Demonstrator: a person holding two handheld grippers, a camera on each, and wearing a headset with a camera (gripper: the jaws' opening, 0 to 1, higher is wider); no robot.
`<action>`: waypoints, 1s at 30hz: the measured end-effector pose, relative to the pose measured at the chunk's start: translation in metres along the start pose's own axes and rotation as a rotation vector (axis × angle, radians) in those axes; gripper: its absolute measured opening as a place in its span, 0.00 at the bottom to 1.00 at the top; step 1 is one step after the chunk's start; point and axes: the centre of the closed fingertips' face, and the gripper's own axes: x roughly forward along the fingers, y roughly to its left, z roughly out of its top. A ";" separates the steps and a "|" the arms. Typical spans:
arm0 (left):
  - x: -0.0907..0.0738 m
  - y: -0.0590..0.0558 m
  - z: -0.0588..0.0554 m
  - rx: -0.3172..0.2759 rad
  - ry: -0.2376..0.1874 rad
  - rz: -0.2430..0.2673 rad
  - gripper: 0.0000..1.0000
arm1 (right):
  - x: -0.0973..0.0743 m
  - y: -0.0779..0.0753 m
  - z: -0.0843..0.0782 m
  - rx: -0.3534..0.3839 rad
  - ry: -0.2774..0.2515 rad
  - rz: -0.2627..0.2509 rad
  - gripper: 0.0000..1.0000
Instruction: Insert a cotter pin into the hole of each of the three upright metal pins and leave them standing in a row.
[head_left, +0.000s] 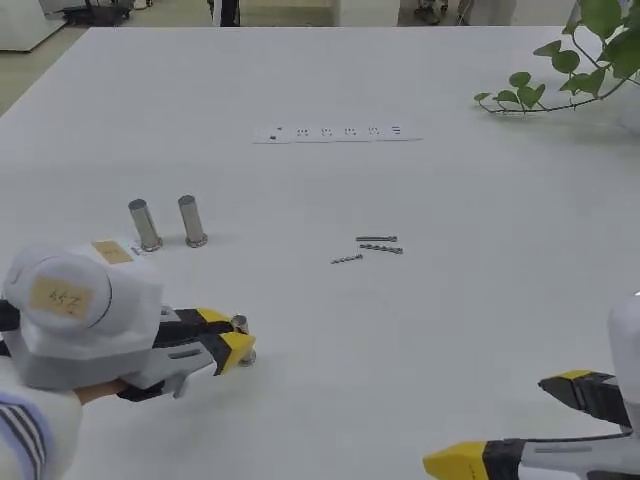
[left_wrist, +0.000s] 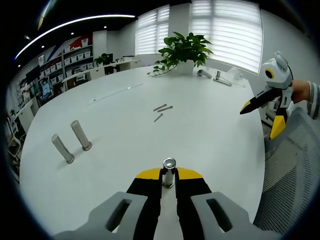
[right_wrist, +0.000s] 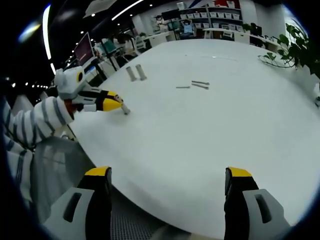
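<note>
Two upright metal pins (head_left: 143, 225) (head_left: 192, 220) stand side by side at the left of the white table (head_left: 330, 330). A third metal pin (head_left: 243, 341) (left_wrist: 169, 171) stands nearer the front, and my left gripper (head_left: 238, 338) (left_wrist: 169, 176) is shut on it, yellow tips on either side. Three cotter pins (head_left: 372, 248) (left_wrist: 162, 109) (right_wrist: 193, 84) lie loose mid-table. My right gripper (head_left: 508, 424) (right_wrist: 167, 173) hangs open at the front right edge, with nothing between its jaws. In the right gripper view the left gripper (right_wrist: 107, 101) and the two free pins (right_wrist: 136, 73) lie far left.
A white power strip (head_left: 335, 133) lies across the table behind the cotter pins. A potted plant (head_left: 585, 55) (left_wrist: 183, 49) reaches in at the far right corner. A mesh chair (right_wrist: 55, 165) sits by the near edge. Small metal items (left_wrist: 220, 78) lie near the plant.
</note>
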 end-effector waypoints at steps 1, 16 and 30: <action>0.000 0.000 0.001 0.018 -0.006 0.002 0.08 | 0.000 0.000 0.000 -0.001 0.002 0.000 0.95; -0.014 0.000 0.000 -0.020 -0.008 0.000 0.44 | 0.001 0.002 0.000 -0.004 0.009 0.008 0.95; -0.039 -0.011 -0.008 -0.071 -0.007 -0.018 0.75 | 0.002 0.003 -0.001 -0.006 0.018 0.009 0.95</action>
